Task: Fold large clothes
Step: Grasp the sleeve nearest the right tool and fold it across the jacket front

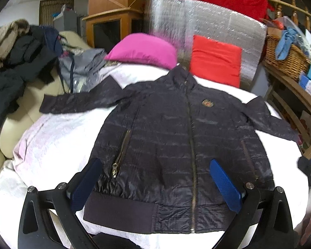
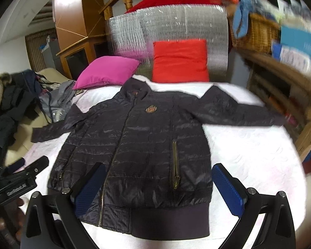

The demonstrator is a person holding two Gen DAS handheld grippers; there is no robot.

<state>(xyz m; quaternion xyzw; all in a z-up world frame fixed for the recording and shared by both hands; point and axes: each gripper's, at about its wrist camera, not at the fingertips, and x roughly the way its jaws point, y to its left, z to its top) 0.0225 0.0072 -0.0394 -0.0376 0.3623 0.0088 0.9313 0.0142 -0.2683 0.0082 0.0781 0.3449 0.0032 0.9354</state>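
Observation:
A dark navy quilted jacket lies flat, front up and zipped, on the white bed cover, sleeves spread to both sides. It also shows in the right wrist view. My left gripper is open and empty, hovering above the jacket's hem. My right gripper is open and empty too, above the hem on the right half. The left gripper's body shows at the left edge of the right wrist view.
A pink pillow and a red pillow lean on a silver foil board at the bed head. A pile of dark clothes lies on the left. A wicker basket and wooden shelves stand at the right.

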